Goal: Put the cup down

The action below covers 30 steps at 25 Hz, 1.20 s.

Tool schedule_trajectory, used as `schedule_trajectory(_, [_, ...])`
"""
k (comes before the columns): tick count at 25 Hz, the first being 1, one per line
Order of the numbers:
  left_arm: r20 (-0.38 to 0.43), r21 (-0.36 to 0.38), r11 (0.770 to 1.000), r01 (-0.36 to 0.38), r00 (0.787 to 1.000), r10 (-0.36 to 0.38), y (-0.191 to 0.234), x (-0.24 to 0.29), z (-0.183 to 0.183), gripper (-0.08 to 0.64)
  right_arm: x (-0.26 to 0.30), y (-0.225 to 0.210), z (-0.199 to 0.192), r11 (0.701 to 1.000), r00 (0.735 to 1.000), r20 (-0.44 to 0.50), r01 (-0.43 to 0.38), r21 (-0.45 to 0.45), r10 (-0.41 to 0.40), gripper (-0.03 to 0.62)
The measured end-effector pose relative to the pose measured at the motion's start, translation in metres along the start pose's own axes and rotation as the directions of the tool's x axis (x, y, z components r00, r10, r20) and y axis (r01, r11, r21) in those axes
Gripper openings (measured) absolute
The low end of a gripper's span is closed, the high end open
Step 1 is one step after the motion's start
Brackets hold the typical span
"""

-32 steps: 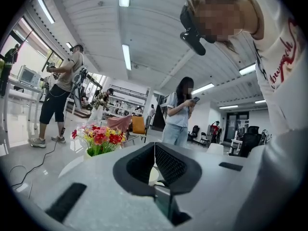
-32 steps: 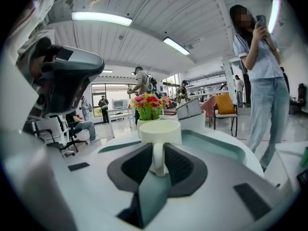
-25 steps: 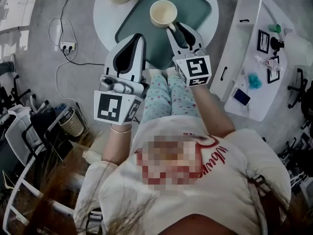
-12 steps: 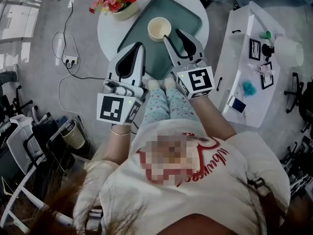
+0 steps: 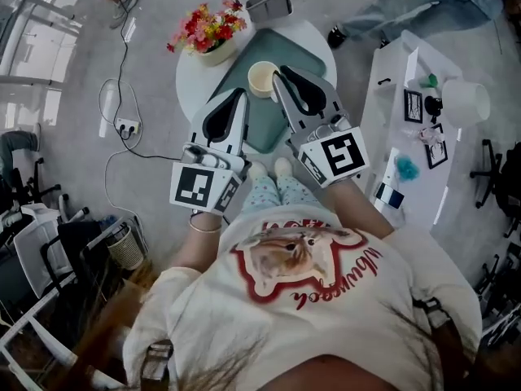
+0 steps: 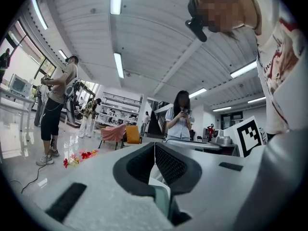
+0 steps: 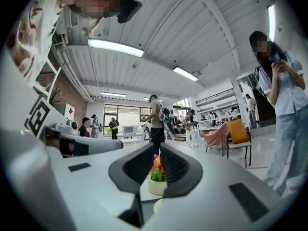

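The cream cup [image 5: 261,78] stands upright on the green tray [image 5: 303,52], on the round white table [image 5: 190,80]. The tips of my right gripper [image 5: 281,74] are just to the right of the cup, close to its side. Its jaws are closing, with a narrow gap still between them and nothing in it. In the right gripper view my right gripper [image 7: 158,151] frames the flower pot [image 7: 157,183] through that gap, and the cup's rim [image 7: 158,206] shows below. My left gripper [image 5: 241,94] hangs shut and empty over the tray's near left edge. Its tips [image 6: 154,146] meet.
A pot of red and yellow flowers [image 5: 207,29] and a grey box [image 5: 269,5] stand at the table's far side. A white side table [image 5: 407,149] with small items stands to the right. A power strip [image 5: 124,125] and cable lie on the floor to the left. People stand around the room.
The head view has pulled back, so more of the room shows. The cup stays on the tray. My right gripper's jaws stood wider half a second ago and are narrower now.
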<state>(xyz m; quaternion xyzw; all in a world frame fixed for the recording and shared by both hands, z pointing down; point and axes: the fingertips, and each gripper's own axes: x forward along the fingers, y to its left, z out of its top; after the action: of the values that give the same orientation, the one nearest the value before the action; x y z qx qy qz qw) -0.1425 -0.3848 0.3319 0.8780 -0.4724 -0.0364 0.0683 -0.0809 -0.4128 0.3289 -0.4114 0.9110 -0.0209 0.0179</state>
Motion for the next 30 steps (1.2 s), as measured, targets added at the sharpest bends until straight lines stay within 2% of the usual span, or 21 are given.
schedule_trajectory(5, [0.041,0.011,1.000,0.016,0.999,-0.016,-0.014,0.004,0.020,0.018,-0.004,0.011,0.038,0.998,0.998,0.047,-0.047,-0.032,0.048,0.040])
schedule_trajectory(14, [0.070,0.061,0.997,0.045,0.996,-0.049,-0.044,0.001,0.043,0.018,-0.027,0.022,0.071,0.992,0.991,0.078,-0.101,-0.078,0.107,0.028])
schedule_trajectory(30, [0.120,0.090,0.994,-0.062,0.991,0.051,-0.070,-0.024,0.046,0.018,-0.066,0.025,0.072,0.981,0.976,0.106,-0.183,-0.065,0.189,0.028])
